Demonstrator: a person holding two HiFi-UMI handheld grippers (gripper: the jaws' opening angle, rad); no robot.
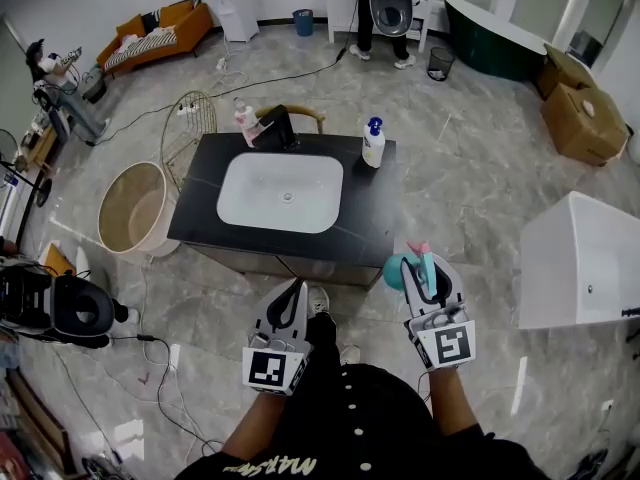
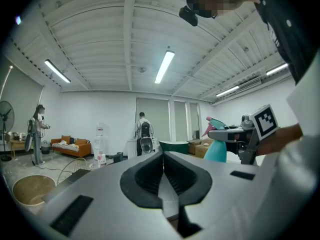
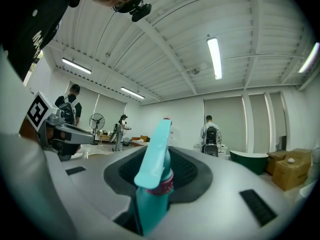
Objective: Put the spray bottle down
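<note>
Two things matter for setting this down well, I'd say: a bare landing spot and an upright bottle. The spray bottle is clamped, about its neck as far as I can tell, between the jaws of the right gripper. It hangs just short of the near right corner of the black counter, over the floor and not yet over the top. The open stretch right of the white basin looks the best target. It lies nearer than the pump bottle (which stands by the far right edge, so there seems to be room). My judgement is that the base should meet the surface flat before the jaws part. The release should be gentle too, since a tall bottle gripped high could tip. Keeping away from the basin rim would guard against a slide.

As for pose, both grippers point level and away from the person, side by side in front of the dark shirt. The left gripper sits to the left, jaws pressed together with nothing between them, taking no part.
</note>
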